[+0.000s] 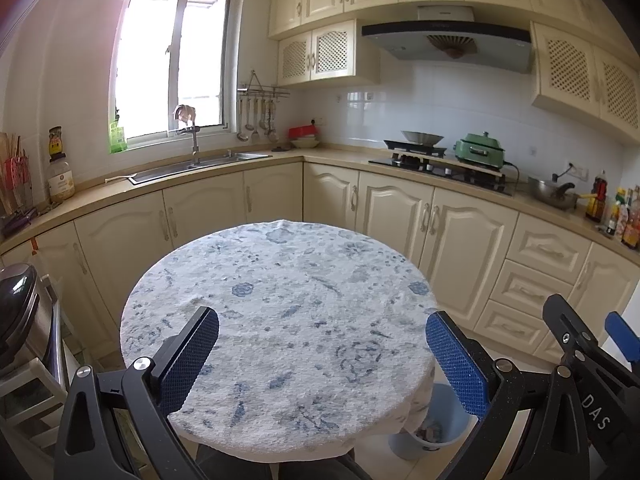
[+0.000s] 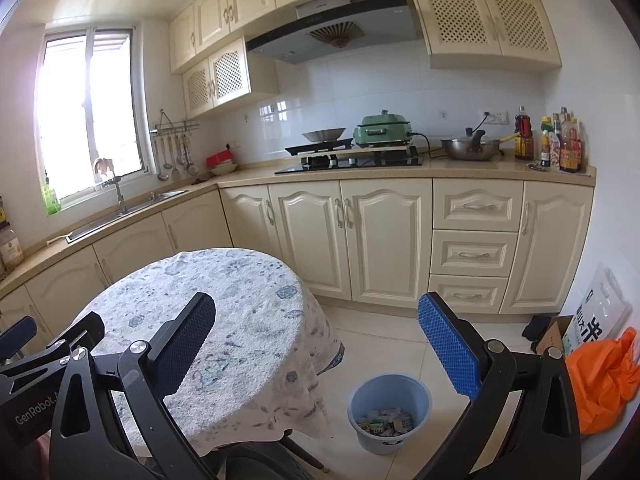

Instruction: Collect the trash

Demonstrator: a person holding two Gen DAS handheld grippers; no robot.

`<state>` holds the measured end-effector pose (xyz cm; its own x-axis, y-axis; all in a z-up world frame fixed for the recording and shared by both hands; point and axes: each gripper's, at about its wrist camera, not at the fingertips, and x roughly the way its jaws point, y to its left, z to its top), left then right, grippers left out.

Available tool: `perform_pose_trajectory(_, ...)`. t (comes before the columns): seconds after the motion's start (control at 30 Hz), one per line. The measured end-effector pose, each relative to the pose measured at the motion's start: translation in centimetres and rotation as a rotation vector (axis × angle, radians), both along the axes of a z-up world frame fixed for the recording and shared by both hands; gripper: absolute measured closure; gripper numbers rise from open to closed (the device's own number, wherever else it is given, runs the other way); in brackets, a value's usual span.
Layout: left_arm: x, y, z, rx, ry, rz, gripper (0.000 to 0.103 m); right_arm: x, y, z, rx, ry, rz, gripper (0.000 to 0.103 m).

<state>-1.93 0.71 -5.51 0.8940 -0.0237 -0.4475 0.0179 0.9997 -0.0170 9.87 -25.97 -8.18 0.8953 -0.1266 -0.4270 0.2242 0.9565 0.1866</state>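
A round table (image 1: 280, 312) under a white cloth with blue flowers fills the middle of the left wrist view; I see nothing lying on it. My left gripper (image 1: 322, 350) hovers open over the table's near edge, nothing between its blue pads. In the right wrist view the table (image 2: 224, 320) is on the left. A light blue bin (image 2: 390, 408) stands on the floor to its right, with several wrappers and paper scraps inside. My right gripper (image 2: 316, 344) is open and empty, above the table's right edge and the bin. The bin (image 1: 440, 424) peeks from under the cloth.
Cream kitchen cabinets (image 2: 380, 240) wrap around the back, with a sink (image 1: 200, 166) and a stove (image 2: 352, 156) on the counter. An orange bag (image 2: 604, 384) and a cardboard box (image 2: 554, 334) lie on the floor at the right. A metal appliance (image 1: 24, 320) stands at the left.
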Motion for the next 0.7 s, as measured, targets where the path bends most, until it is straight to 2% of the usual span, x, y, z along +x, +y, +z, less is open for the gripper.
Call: perform_pose_trajectory(0.7,-0.01,0.00,0.13,-0.003,0.008,0.004,0.001,-0.09,-0.10,0.08,-0.009,0.004,0.004,0.000)
